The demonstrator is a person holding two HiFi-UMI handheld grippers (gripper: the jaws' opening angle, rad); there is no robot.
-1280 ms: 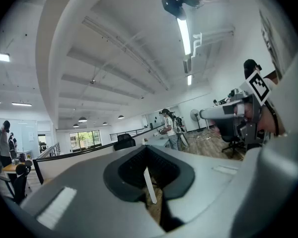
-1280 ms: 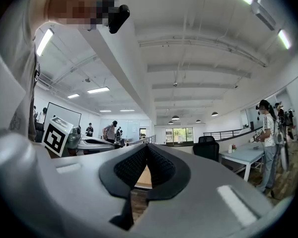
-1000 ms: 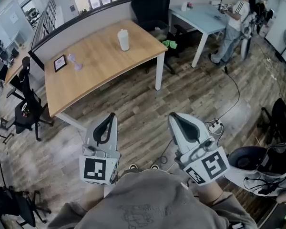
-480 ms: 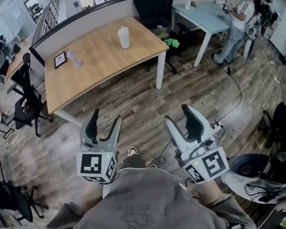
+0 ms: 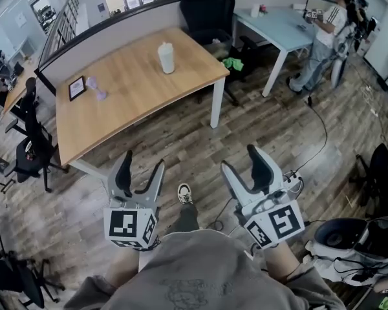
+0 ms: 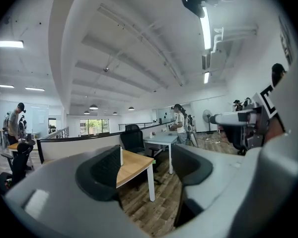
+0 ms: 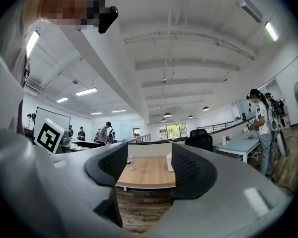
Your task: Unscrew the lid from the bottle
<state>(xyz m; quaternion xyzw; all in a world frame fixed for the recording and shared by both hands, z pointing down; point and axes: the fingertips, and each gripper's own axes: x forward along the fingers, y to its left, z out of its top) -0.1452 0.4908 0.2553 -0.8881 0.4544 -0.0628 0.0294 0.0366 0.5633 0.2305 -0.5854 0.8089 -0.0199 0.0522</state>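
Note:
A white bottle (image 5: 166, 57) with its lid on stands upright near the far edge of the wooden table (image 5: 136, 89), well ahead of both grippers. In the right gripper view the bottle (image 7: 169, 161) shows small and distant between the jaws. My left gripper (image 5: 141, 168) hovers over the wooden floor short of the table, its jaws opening with nothing between them. My right gripper (image 5: 242, 163) hangs beside it at the same height, jaws also opening and empty. In the left gripper view, the left gripper (image 6: 146, 168) frames the table's corner.
A small framed picture (image 5: 77, 87) and a small purple object (image 5: 96, 88) sit at the table's left end. A black office chair (image 5: 209, 10) and a light blue desk (image 5: 278, 22) stand behind; a person (image 5: 323, 31) stands at back right. Chairs (image 5: 31, 141) crowd the left; cables cross the floor.
Both grippers went from shut to open. They dropped slightly lower in the head view, and a shoe has come into sight between them.

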